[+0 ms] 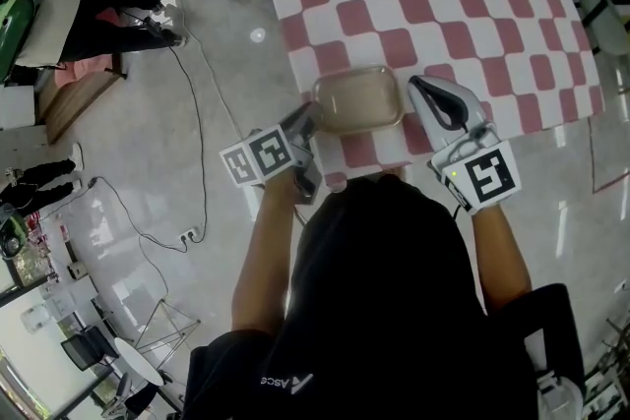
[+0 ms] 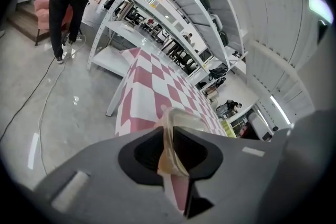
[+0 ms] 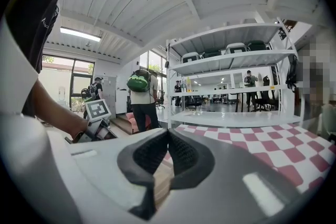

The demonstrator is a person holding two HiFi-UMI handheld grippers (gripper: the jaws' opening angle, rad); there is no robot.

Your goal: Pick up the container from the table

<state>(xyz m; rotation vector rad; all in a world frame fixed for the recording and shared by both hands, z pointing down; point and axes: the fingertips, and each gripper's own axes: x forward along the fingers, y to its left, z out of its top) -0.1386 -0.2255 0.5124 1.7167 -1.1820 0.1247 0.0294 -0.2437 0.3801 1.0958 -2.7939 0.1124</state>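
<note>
Left gripper point(image 2: 170, 150) clamps the container's point(image 1: 359, 99) thin left rim at the bench's point(image 1: 472, 34) near edge; my right gripper point(image 1: 421, 91) sits closed beside it. Probably light, bendy, slick.

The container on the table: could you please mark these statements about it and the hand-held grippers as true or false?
1. The container lies near the edge of the table closest to the person. True.
2. The left hand-held gripper has the container's rim between its jaws. True.
3. The right hand-held gripper stands wide open. False: the right hand-held gripper is shut, to the right of the container.
4. The table has a plain blue cover. False: the cover is checked red and white.
</note>
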